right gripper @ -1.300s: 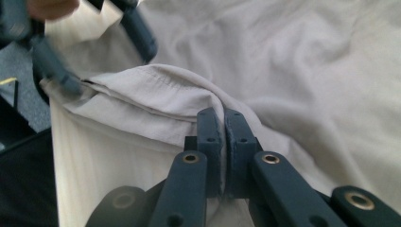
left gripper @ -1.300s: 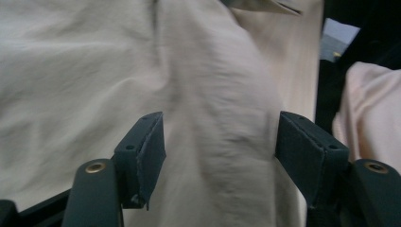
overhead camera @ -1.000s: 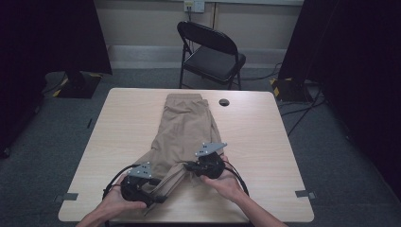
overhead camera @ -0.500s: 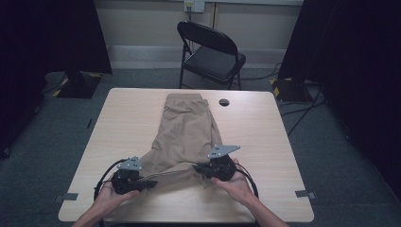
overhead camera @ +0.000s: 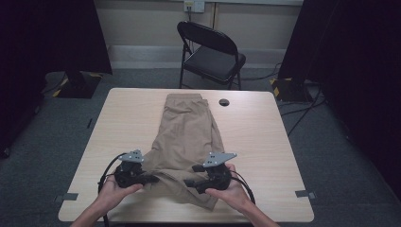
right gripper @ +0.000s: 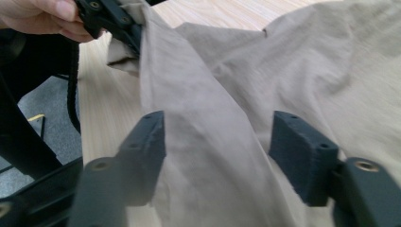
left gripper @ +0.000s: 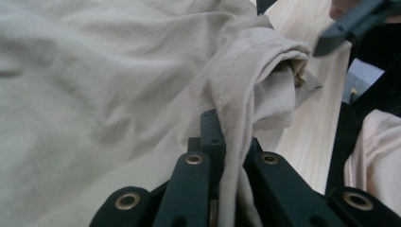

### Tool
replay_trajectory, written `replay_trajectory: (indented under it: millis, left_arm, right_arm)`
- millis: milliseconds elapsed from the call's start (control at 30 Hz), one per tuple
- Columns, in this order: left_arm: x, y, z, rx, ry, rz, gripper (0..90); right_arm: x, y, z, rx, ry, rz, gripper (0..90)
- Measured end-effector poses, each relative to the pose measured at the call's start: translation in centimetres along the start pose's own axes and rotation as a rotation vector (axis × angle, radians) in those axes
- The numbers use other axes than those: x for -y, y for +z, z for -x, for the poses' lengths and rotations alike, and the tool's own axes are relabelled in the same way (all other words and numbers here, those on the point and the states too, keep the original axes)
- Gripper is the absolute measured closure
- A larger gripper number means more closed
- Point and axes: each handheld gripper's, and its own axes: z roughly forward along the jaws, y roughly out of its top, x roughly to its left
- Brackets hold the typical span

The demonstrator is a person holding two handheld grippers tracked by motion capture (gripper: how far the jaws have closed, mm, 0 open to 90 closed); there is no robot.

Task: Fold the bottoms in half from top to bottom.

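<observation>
Shorts (overhead camera: 185,137) lie on the table (overhead camera: 265,142), one hem pinched in the left gripper (left gripper: 222,142). The right gripper (right gripper: 217,137) has just been opening, cloth loose between its jaws. Pulling one-handed could drag and bunch the fabric.

Trousers (overhead camera: 187,137) lie lengthwise down the middle of the table (overhead camera: 265,142), waist end at the far edge, leg ends at the near edge. Left gripper (overhead camera: 150,179) sits at the near-left edge of the cloth, right gripper (overhead camera: 189,182) just right of it over the near leg, a fold of cloth stretched between them. Small round disc (overhead camera: 223,102) on the table right of the waist; chair (overhead camera: 210,52) on the floor behind the table.
</observation>
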Motion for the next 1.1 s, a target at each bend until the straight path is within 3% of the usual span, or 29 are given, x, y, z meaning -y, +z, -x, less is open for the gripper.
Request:
replay_trajectory:
  millis: [133,233,400,767,900,1100]
  left_arm:
    - [-1.0,0.1,-0.2,-0.005,-0.001,-0.001,88.3]
    - [-0.9,0.2,-0.7,-0.005,-0.025,0.016,88.3]
    - [-0.9,-0.5,-1.3,0.006,-0.063,0.051,88.2]
    - [-0.6,-0.3,-1.9,0.010,-0.075,0.043,88.1]
    - [-0.6,-0.3,-2.3,0.008,-0.088,0.052,88.0]
    - [-0.4,-0.3,-2.5,0.011,-0.093,0.052,88.1]
  right_arm:
    - [-0.4,0.4,-0.7,-0.018,-0.007,0.019,27.5]
    - [-0.1,1.1,-1.0,-0.020,-0.009,-0.013,22.8]
    - [1.6,1.5,-1.0,-0.031,-0.029,-0.083,28.0]
    - [5.1,-0.6,-1.0,-0.007,-0.084,-0.199,38.6]
    - [6.0,-0.8,-1.0,-0.011,-0.092,-0.213,38.2]
    - [6.5,-0.5,-1.7,0.007,-0.162,-0.197,36.0]
